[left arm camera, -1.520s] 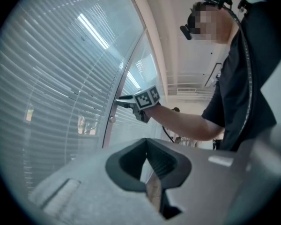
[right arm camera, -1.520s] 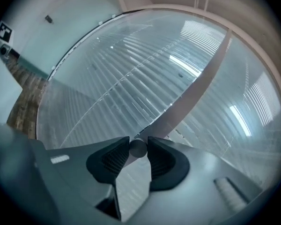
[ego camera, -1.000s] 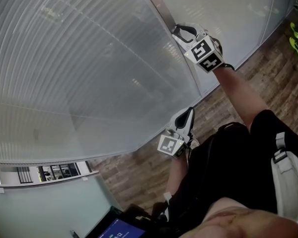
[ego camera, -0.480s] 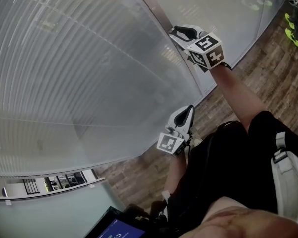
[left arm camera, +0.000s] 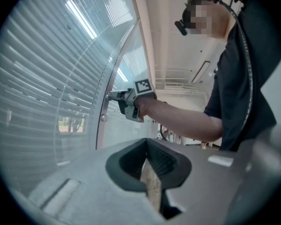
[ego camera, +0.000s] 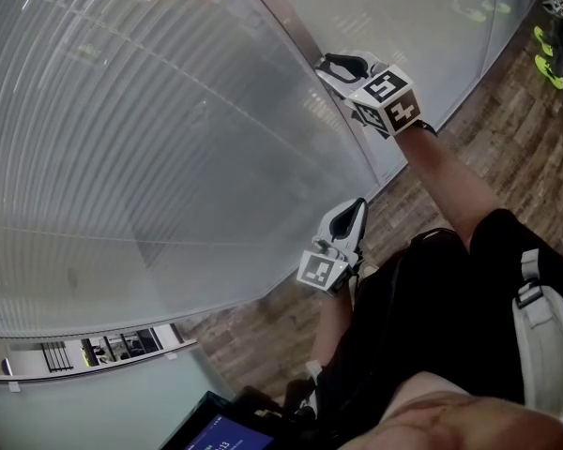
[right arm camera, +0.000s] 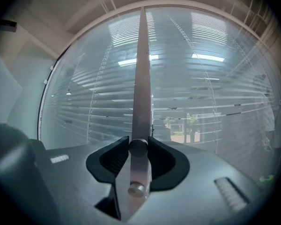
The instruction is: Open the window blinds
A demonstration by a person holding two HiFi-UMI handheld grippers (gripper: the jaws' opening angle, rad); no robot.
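A tall glass partition (ego camera: 432, 26) fills most of the head view, with horizontal window blinds (ego camera: 122, 139) sealed behind the pane and a wooden floor (ego camera: 469, 148) below. The slats are tilted only partway: from the right gripper view, trees and a building show in thin strips between them, so the task looks unfinished. A narrow metal frame post (ego camera: 296, 22) runs up the glass at the right edge of the blinds. The person's right arm (ego camera: 450, 181) reaches out level to that post. The right gripper (ego camera: 327, 64) has its jaws pinching a small round tilt knob (right arm camera: 138, 146) that sticks out of the post, one pad on each side of it, with a second small stud (right arm camera: 136, 189) just beneath. The left gripper (ego camera: 355, 210) hangs lower, near the person's body and apart from the glass, its fingertips drawn together on nothing. The step in hand seems to be twisting the knob. To do it well, keep the pinch centred and square on the knob, roll the wrist about the knob's own axis rather than pushing sideways, and watch the slats turn flat. If the wrist runs out of travel, let go, reset and grip again.
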